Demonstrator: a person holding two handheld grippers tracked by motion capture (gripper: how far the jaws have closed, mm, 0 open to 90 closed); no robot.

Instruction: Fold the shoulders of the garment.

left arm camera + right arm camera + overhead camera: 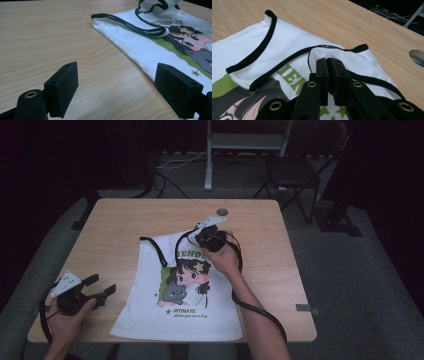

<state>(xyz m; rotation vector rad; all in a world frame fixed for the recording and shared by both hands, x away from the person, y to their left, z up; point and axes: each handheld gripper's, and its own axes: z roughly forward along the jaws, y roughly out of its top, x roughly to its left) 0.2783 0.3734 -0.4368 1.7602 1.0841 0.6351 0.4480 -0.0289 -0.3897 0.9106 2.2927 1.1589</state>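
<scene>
Right tongs (329,62) clamped on black-trimmed white cartoon-print cotton top (145,295) at its neckline; left tongs (116,82) wide open, empty, over wooden bench (120,220).

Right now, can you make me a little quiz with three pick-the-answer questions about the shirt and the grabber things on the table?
1. Where does the left gripper sit?
A. On top of the shirt
B. On the bare table beside the shirt's left edge
C. At the table's far edge

2. What colour is the trim on the shirt?
A. Black
B. Red
C. Yellow

3. How are the right gripper jaws?
A. Wide open above the shirt
B. Shut on nothing
C. Shut on the shirt's fabric near the neckline

Answers:
1 B: the high view shows it on the wooden table, left of the shirt, jaws apart.
2 A: black bands edge the neck and arm openings.
3 C: the right gripper view shows its jaws pressed together with white cloth pinched between them.
</scene>
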